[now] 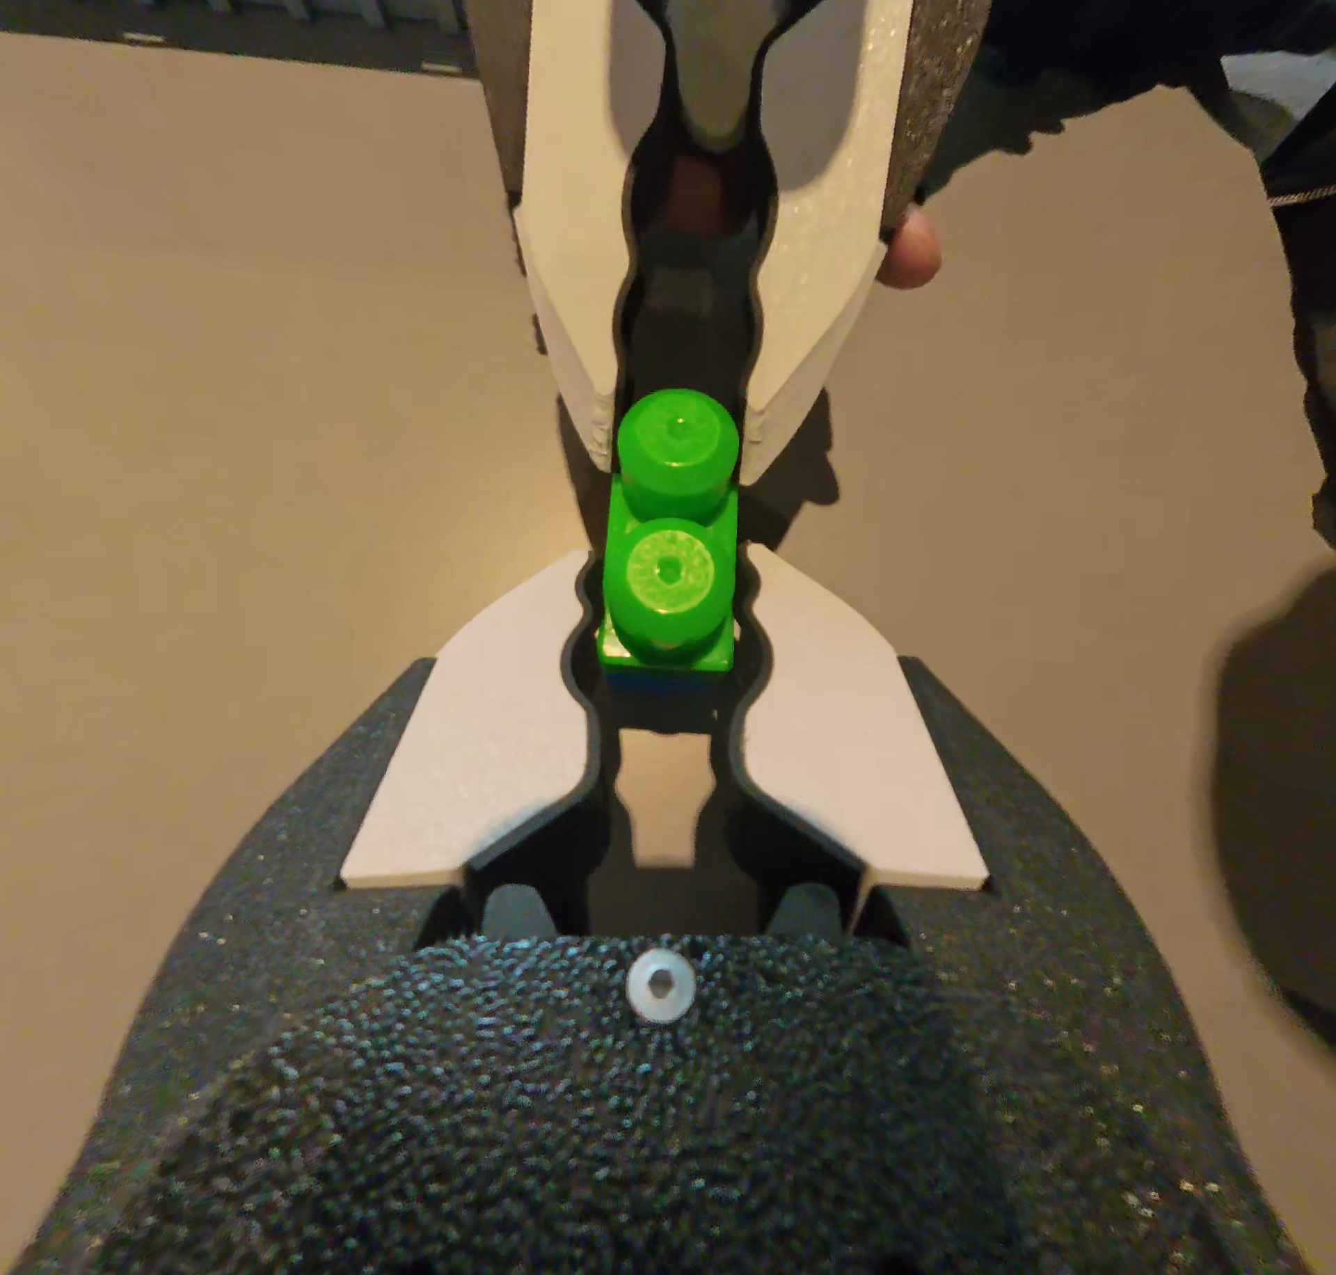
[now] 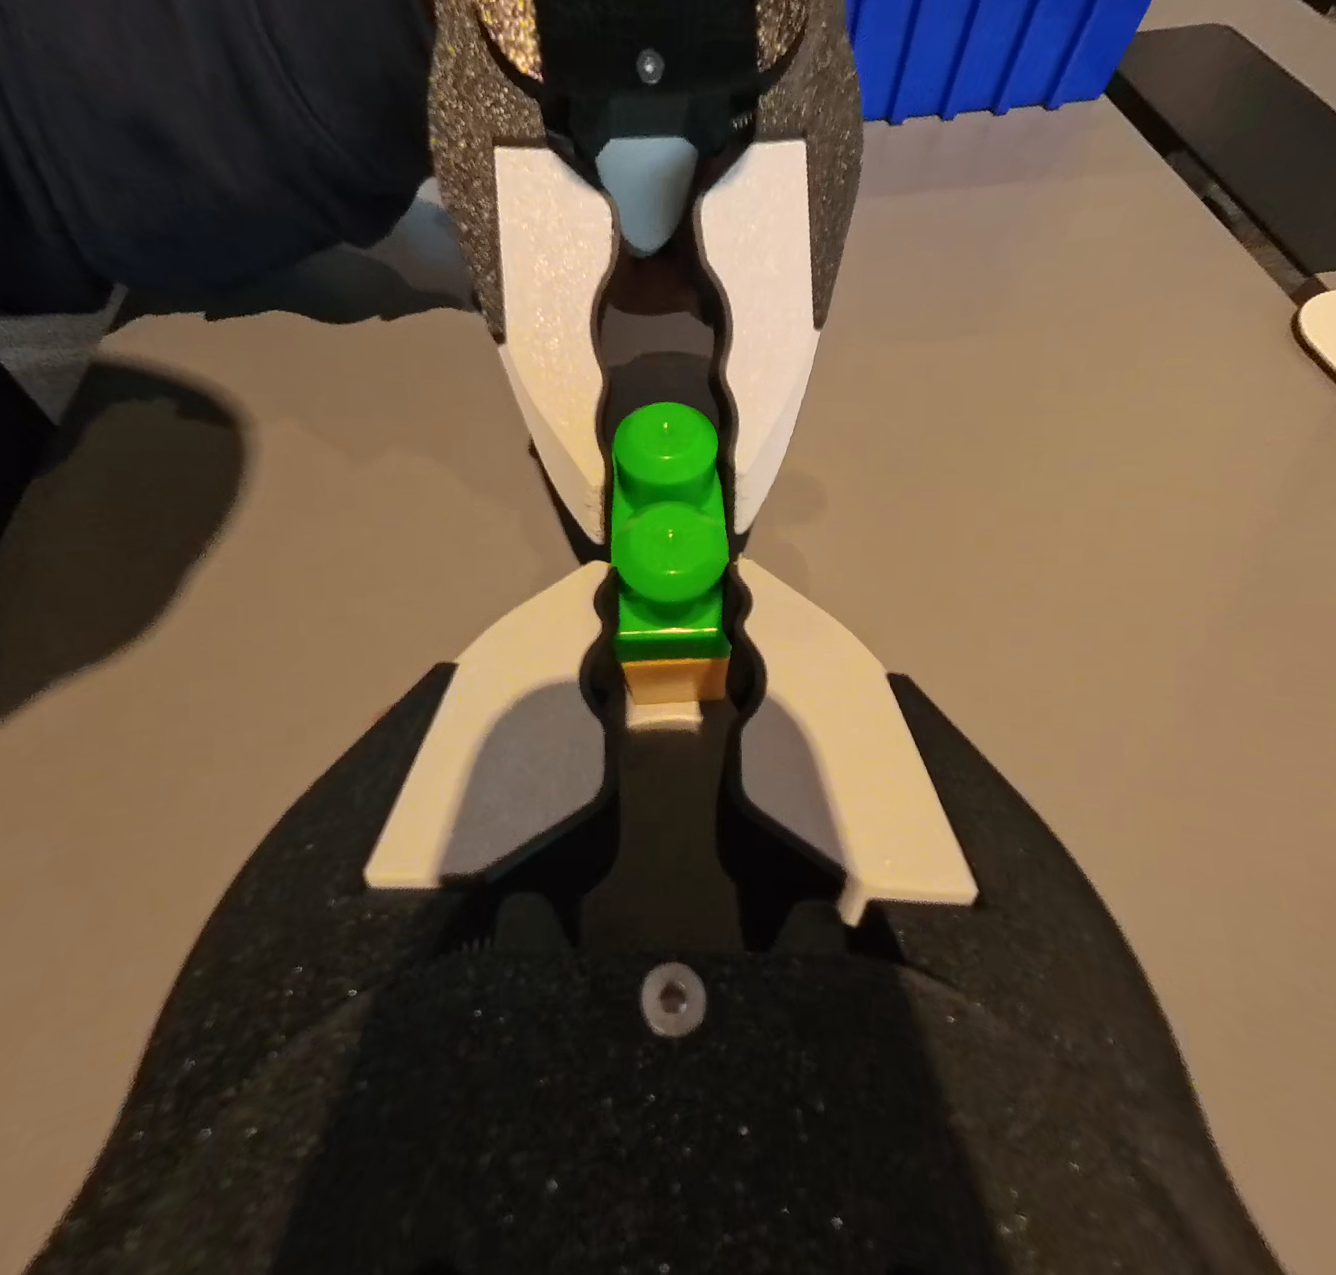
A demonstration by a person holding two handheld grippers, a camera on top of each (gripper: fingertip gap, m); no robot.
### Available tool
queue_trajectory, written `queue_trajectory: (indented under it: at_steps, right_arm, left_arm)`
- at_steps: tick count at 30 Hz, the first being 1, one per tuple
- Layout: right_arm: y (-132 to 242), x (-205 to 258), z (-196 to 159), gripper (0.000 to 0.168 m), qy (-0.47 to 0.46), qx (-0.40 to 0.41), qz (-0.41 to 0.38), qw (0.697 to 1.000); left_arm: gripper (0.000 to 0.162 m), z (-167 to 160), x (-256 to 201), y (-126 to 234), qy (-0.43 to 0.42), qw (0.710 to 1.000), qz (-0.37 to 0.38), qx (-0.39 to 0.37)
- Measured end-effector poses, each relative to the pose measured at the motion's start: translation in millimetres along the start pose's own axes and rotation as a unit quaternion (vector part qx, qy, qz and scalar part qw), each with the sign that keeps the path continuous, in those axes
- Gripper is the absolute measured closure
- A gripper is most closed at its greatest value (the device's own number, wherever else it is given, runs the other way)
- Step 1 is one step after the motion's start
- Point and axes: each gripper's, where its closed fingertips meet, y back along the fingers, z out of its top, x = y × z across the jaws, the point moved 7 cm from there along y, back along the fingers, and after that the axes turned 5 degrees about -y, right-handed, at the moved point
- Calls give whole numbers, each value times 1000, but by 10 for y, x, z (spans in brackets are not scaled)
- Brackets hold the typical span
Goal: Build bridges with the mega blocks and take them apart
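A green two-stud block sits between both grippers, studs up. A blue block shows under its end nearest my left gripper. In the right wrist view the green block has a yellow block under its near end. My left gripper is shut on the blue-block end of the green block. My right gripper is shut on the yellow-block end. The two grippers point at each other, tips almost meeting. The right gripper comes in from the top of the left wrist view. The left gripper does the same in the right wrist view.
The beige table spreads on both sides. A blue ribbed bin stands at the back right, with a dark flat object beside it. A white round item is at the right edge. A person's dark sleeve is at the upper left. Both grippers' tips are close together, under 4 cm apart. The white round item is about equally far from each gripper, around 30 cm.
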Motion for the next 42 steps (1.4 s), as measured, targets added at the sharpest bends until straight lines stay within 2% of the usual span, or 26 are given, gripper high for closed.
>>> queue_trajectory:
  at_steps: [4, 8, 14, 17, 21, 26, 31, 34, 37, 42]
  right_arm:
    - [-14, 10, 7, 139, 1, 11, -6, 1000]
    - [-26, 7, -5, 138, -7, 1, -4, 1000]
    - [-31, 19, -33, 139, -11, -36, 4, 999]
    - [-21, 38, -38, 139, 2, -42, 5, 999]
    - [25, 49, -47, 133, -3, -63, 18, 998]
    - [55, -8, -98, 123, -10, -49, 16, 999]
    - [-26, -55, -202, 110, -16, -7, 16, 1000]
    - [-87, -55, -211, 118, -4, 15, 6, 1000]
    - [-187, -14, -240, 130, 32, 55, -8, 998]
    - [-222, 17, -236, 131, 42, 60, -27, 997]
  left_arm:
    - [127, -65, -3, -16, 17, 999, 1, -49]
    - [127, -83, -18, -21, 22, 997, 13, -66]
    - [128, -124, -72, -4, -7, 994, 26, -109]
    - [128, -151, -102, 91, -25, 990, 28, -134]
    - [125, -163, -65, 304, -8, 980, 24, -195]
    - [120, -353, -44, 185, -11, 992, 21, -127]
    - [109, -392, -56, 53, -11, 997, 7, -77]
    - [113, -403, -73, -30, -22, 999, 2, -42]
    - [126, -391, -100, -144, -41, 999, 3, -4]
    - [126, -384, -103, -185, -51, 999, 17, 10]
